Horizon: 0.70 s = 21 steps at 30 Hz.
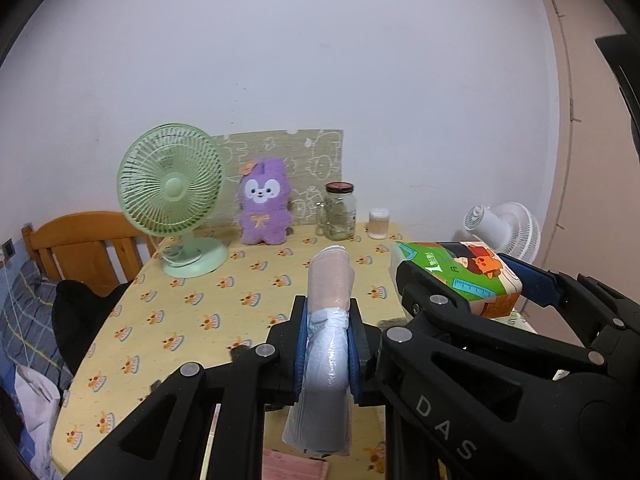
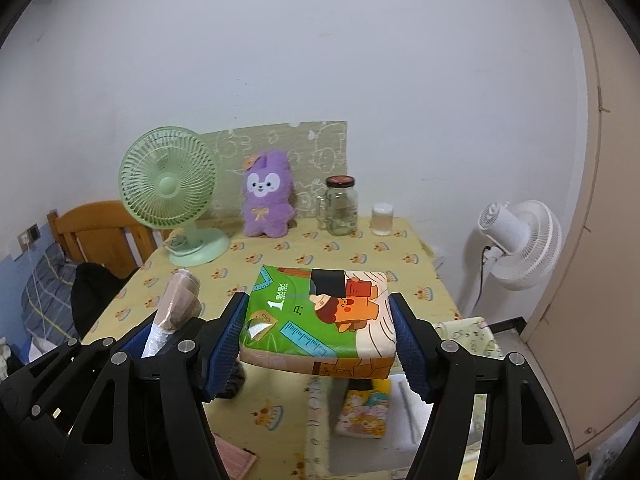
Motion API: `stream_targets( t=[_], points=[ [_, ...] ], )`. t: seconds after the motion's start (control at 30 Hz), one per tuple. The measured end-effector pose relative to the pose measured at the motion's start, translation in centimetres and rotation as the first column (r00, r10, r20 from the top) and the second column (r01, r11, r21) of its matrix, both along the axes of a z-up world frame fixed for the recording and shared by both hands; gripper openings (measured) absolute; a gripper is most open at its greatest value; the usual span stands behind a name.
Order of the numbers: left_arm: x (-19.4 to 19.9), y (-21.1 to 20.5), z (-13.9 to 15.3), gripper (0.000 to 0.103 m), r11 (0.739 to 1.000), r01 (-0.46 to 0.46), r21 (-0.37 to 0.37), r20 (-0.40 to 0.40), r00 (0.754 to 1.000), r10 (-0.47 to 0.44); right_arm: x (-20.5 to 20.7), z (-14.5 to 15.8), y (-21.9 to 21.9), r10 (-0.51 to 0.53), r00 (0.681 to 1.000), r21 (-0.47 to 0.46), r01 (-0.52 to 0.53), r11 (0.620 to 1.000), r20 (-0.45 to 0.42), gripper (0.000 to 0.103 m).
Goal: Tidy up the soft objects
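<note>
Both claws loaded and held above the bench, mid-carry.

Left wrist view: the left claw [image 1: 328, 344] is clenched on a plastic-wrapped roll [image 1: 329, 320], which stands up between the blue pads, clear of the yellow bench [image 1: 200, 304]; the purple plush [image 1: 264, 204] sits at the back beside the green fan [image 1: 172, 196].
Right wrist view: the right claw [image 2: 320, 344] grips a tissue pack [image 2: 318, 316] by its two sides, lifted over the bench's near edge. The step looks like transport; next, each item needs a chosen resting spot, lowered level before the pads release.
</note>
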State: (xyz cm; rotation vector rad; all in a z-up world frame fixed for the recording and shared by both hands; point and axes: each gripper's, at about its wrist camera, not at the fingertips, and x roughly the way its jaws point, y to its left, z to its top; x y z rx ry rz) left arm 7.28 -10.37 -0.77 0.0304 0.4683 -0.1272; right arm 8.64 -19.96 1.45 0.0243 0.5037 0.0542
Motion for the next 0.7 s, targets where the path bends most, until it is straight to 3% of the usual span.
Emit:
stream_targets(
  t=[0.7],
  points=[
    [0.8,-6.2,-1.2,0.016,0.994,0.108,-0.012,-0.021,0.994,-0.108,-0.3,-1.0,-6.4,-0.117,0.993,-0.01,0.117,0.993,-0.014,0.072]
  ],
)
